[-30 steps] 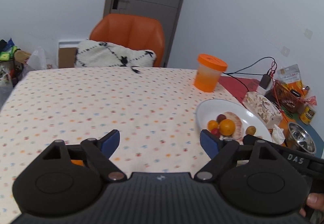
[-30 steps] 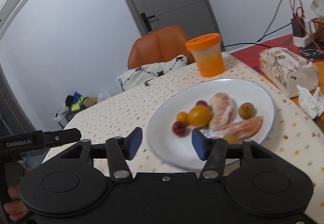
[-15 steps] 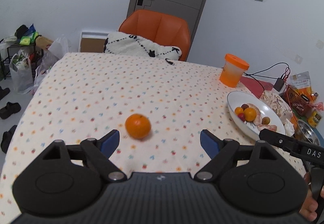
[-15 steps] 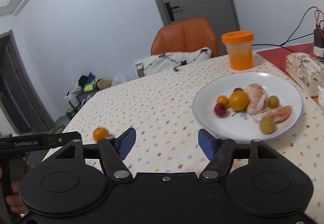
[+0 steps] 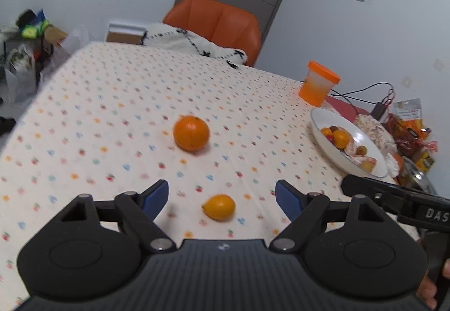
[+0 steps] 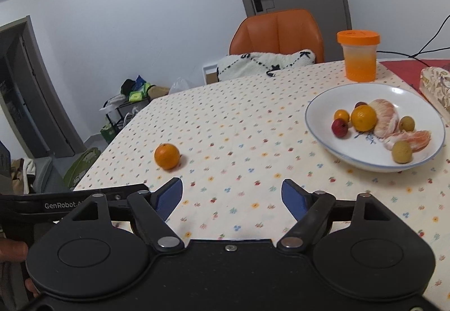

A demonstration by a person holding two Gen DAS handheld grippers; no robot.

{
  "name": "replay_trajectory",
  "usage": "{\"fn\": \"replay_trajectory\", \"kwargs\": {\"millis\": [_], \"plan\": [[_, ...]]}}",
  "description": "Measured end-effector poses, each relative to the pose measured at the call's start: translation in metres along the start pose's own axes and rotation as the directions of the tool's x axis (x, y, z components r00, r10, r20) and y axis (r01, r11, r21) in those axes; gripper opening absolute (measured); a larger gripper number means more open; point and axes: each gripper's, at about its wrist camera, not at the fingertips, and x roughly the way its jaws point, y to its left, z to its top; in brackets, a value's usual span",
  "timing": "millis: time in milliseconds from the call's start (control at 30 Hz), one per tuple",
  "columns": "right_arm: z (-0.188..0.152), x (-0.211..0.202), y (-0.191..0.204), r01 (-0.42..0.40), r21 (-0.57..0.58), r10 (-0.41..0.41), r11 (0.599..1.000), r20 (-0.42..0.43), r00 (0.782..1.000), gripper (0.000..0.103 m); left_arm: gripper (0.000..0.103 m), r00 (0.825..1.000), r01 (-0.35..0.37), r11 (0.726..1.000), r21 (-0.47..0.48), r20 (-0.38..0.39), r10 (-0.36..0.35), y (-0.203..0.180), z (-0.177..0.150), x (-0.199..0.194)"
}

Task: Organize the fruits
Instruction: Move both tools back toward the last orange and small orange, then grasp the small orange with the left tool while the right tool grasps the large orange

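With both sets of jaws wide open and empty, my left gripper (image 5: 222, 195) frames the small lemon (image 5: 218, 207) on the desk (image 5: 112, 103); closing off-centre could squirt it away.

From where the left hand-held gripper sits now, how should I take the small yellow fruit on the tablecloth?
Grip the small yellow fruit across its short middle, coming straight forward and down with the left hand-held gripper. The fruit is oval, lies on its side with its pointed end left, and already sits between the open fingers, clear of the orange beyond.
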Motion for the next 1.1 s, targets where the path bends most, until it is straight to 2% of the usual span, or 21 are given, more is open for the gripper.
{"fn": "replay_trajectory", "kwargs": {"millis": [33,167,233,267,300,333,433,633,767,1100], "plan": [[0.0,0.001,0.002,-0.001,-0.002,0.001,1.0,-0.004,1.0,0.077,0.077,1.0,0.005,1.0,0.009,0.001,-0.005,-0.001,-0.001,0.001],[0.0,0.005,0.01,-0.012,-0.026,0.012,1.0,-0.012,1.0,0.077,0.054,1.0,0.025,1.0,0.001,-0.015,-0.025,0.002,-0.005,0.008],[0.0,0.008,0.013,-0.016,-0.038,0.016,0.999,-0.009,1.0,0.077,0.048,0.999,0.027,1.0,-0.012,-0.028,-0.027,0.004,-0.006,0.013],[0.0,0.011,0.015,-0.017,-0.041,0.016,0.999,-0.012,1.0,0.077,0.042,0.999,0.029,1.0,-0.008,-0.034,-0.029,0.004,-0.008,0.015],[0.0,0.014,0.016,-0.018,-0.041,0.017,0.999,-0.017,1.0,0.077,0.032,0.998,0.028,1.0,0.001,-0.049,-0.028,0.004,-0.009,0.019],[-0.001,0.017,0.017,-0.017,-0.039,0.017,0.999,-0.024,1.0,0.077,0.029,0.998,0.024,1.0,0.004,-0.059,-0.024,0.004,-0.011,0.022],[-0.003,0.03,0.022,-0.016,-0.043,0.014,0.999,-0.051,0.999,0.077,0.027,0.998,0.049,0.998,-0.025,-0.031,-0.049,0.013,-0.014,0.02],[-0.002,0.053,0.04,-0.039,-0.064,0.034,0.997,-0.084,0.996,0.077,0.027,0.999,0.045,0.997,-0.065,0.003,-0.045,0.034,-0.006,0.009],[0.002,0.068,0.048,-0.069,-0.049,0.063,0.996,-0.112,0.992,0.077,0.027,0.999,0.02,0.996,-0.092,0.035,-0.017,0.05,-0.001,0.0],[0.014,0.101,0.078,-0.076,-0.122,0.061,0.99,-0.121,0.991,0.074,0.027,0.99,-0.071,0.983,-0.168,0.105,0.09,0.094,0.009,-0.024]]}}
